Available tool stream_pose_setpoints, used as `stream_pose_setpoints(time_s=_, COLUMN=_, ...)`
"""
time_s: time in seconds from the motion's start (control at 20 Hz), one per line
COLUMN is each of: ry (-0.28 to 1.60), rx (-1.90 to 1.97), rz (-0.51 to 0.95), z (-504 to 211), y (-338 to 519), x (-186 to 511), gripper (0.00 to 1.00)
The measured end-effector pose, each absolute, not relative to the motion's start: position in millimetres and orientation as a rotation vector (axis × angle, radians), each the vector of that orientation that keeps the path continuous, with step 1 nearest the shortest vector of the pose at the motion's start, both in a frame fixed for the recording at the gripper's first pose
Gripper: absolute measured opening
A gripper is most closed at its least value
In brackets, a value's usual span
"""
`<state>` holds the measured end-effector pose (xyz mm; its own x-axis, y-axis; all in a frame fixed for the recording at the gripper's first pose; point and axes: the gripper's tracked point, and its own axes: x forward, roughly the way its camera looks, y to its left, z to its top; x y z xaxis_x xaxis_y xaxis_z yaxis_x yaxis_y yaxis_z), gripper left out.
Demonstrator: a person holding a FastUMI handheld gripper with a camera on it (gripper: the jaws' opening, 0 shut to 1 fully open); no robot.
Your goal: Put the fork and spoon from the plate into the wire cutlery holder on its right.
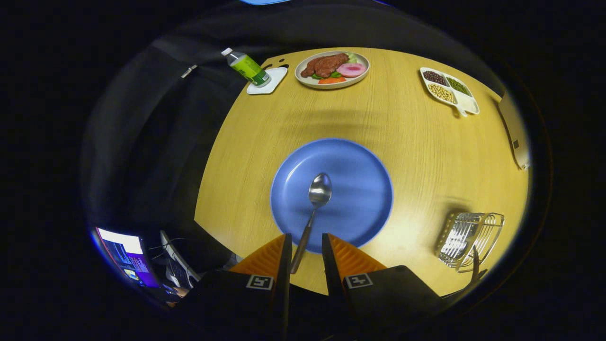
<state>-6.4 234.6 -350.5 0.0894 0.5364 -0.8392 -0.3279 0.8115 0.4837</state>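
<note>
A metal spoon (318,193) lies with its bowl on the middle of the blue plate (360,166). Its handle runs back over the plate's near rim into the gap between my fingers. My gripper (307,235) stands open at that rim. The handle lies close to the left finger (270,258), with a clear gap to the right finger (348,258). The wire cutlery holder (466,237) sits on the table to the right of the plate. A thin dark stem rises at the holder's near side; I cannot tell whether it is the fork.
Beyond the blue plate, a plate of food (332,69) and a green bottle (247,68) on a white coaster stand at the far edge of the wooden table (416,142). A divided dish of beans (449,90) sits far right. A monitor (125,258) glows below the table's left edge.
</note>
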Motion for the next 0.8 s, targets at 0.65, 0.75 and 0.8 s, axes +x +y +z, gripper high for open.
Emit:
stream_pose_setpoints(time_s=0.65, ry=1.445, rx=0.085, rz=0.533, z=-434.6, y=275.6, x=4.4, gripper=0.4)
stream_pose_setpoints(time_s=0.75, ry=1.461, rx=0.082, rz=0.501, z=-443.7, y=273.0, x=5.1, gripper=0.33)
stream_pose_setpoints(time_s=0.8, ry=1.467, rx=0.099, rz=0.491, z=-437.9, y=270.1, x=6.1, gripper=0.26)
